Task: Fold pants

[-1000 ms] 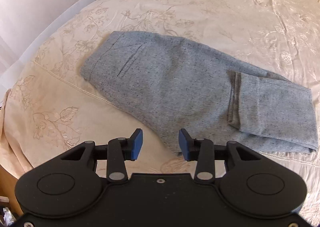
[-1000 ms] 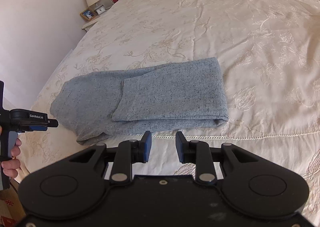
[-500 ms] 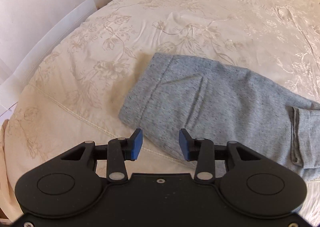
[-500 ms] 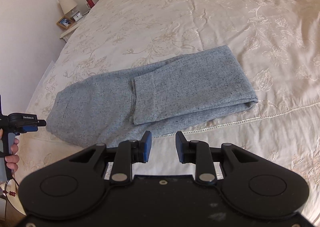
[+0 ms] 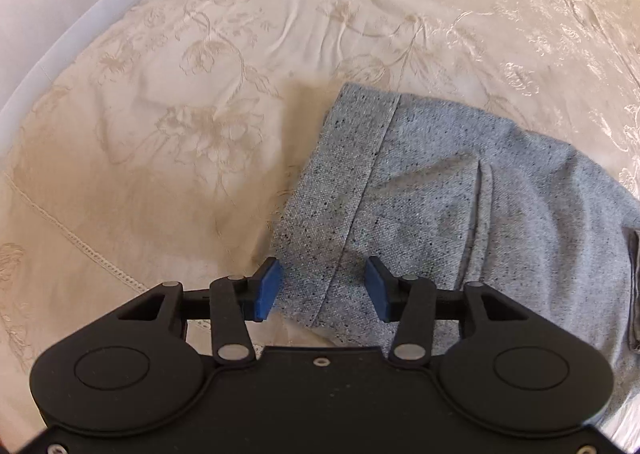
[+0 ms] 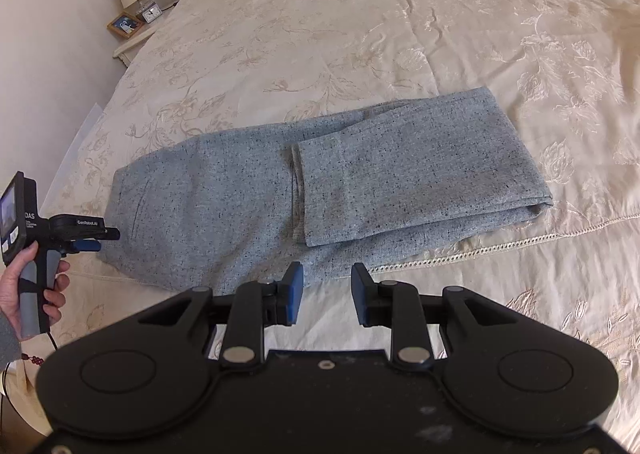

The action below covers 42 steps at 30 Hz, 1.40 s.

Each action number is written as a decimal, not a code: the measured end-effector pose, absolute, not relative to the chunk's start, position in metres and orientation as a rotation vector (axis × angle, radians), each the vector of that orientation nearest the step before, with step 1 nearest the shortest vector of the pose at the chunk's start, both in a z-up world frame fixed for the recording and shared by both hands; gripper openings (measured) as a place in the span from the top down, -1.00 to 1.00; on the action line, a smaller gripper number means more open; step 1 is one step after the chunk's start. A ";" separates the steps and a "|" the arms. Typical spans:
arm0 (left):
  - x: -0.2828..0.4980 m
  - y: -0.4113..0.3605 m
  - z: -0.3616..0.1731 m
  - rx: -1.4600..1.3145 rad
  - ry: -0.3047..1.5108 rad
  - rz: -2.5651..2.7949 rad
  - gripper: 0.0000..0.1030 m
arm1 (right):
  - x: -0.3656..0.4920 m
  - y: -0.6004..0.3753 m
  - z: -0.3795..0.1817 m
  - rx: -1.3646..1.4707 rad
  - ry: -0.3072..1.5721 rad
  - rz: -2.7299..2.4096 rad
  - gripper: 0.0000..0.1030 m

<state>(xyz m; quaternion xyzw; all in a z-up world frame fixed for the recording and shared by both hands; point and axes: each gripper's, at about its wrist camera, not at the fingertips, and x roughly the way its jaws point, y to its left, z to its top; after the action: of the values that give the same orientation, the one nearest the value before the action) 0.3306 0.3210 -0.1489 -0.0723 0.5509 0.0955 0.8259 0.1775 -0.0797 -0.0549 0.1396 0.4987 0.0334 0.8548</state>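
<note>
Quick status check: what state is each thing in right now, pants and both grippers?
Pants: lying on the bed, legs folded back over the upper part, waistband end unfolded.
Left gripper: open, at the waistband corner, holding nothing.
Right gripper: open, at the pants' near edge, holding nothing.

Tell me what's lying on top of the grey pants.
The pants' own leg ends are folded back over the middle. Layers beneath that flap are covered; nothing else lies on them.
</note>
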 end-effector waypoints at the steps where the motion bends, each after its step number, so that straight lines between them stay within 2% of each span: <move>1: 0.332 0.324 -0.155 -0.166 1.168 0.206 -0.29 | 0.181 -0.080 -0.056 0.295 1.054 0.065 0.45; 2: 0.333 0.328 -0.160 -0.183 1.162 0.205 -0.50 | 0.184 -0.079 -0.058 0.295 1.061 0.062 0.45; 3: 0.333 0.332 -0.165 -0.211 1.158 0.200 -0.63 | 0.187 -0.077 -0.060 0.294 1.069 0.059 0.45; 9: 0.337 0.347 -0.189 -0.301 1.147 0.148 -0.98 | 0.205 -0.065 -0.072 0.293 1.111 0.051 0.45; 16: 0.343 0.342 -0.196 -0.313 1.139 0.143 -1.00 | 0.221 -0.048 -0.084 0.278 1.154 0.073 0.45; 17: 0.344 0.342 -0.195 -0.316 1.144 0.144 -0.96 | 0.222 -0.046 -0.085 0.276 1.159 0.075 0.45; 19: 0.343 0.341 -0.190 -0.323 1.134 0.130 -0.63 | 0.225 -0.043 -0.088 0.272 1.167 0.079 0.45; 20: 0.342 0.338 -0.184 -0.325 1.121 0.104 -0.25 | 0.225 -0.043 -0.088 0.271 1.170 0.080 0.45; 21: 0.342 0.334 -0.177 -0.317 1.112 0.097 0.01 | 0.226 -0.042 -0.089 0.270 1.171 0.080 0.45; 22: 0.341 0.330 -0.169 -0.298 1.098 0.101 0.13 | 0.227 -0.042 -0.090 0.269 1.173 0.081 0.45; 23: 0.339 0.326 -0.162 -0.279 1.084 0.095 0.35 | 0.229 -0.042 -0.091 0.268 1.175 0.085 0.45; 24: 0.337 0.323 -0.155 -0.265 1.071 0.090 0.41 | 0.231 -0.042 -0.092 0.267 1.177 0.090 0.45; 34: 0.324 0.304 -0.107 -0.203 0.979 0.070 0.45 | 0.304 -0.033 -0.108 0.230 1.083 0.121 0.45; 42: 0.327 0.289 -0.096 -0.128 0.956 0.053 0.45 | 0.378 -0.007 -0.157 0.096 1.003 0.106 0.45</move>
<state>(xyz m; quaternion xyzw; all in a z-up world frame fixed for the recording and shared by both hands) 0.3270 0.2886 -0.0962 -0.0614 0.4597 0.0257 0.8856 0.3777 -0.0072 -0.1575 0.0459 0.4805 0.0508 0.8743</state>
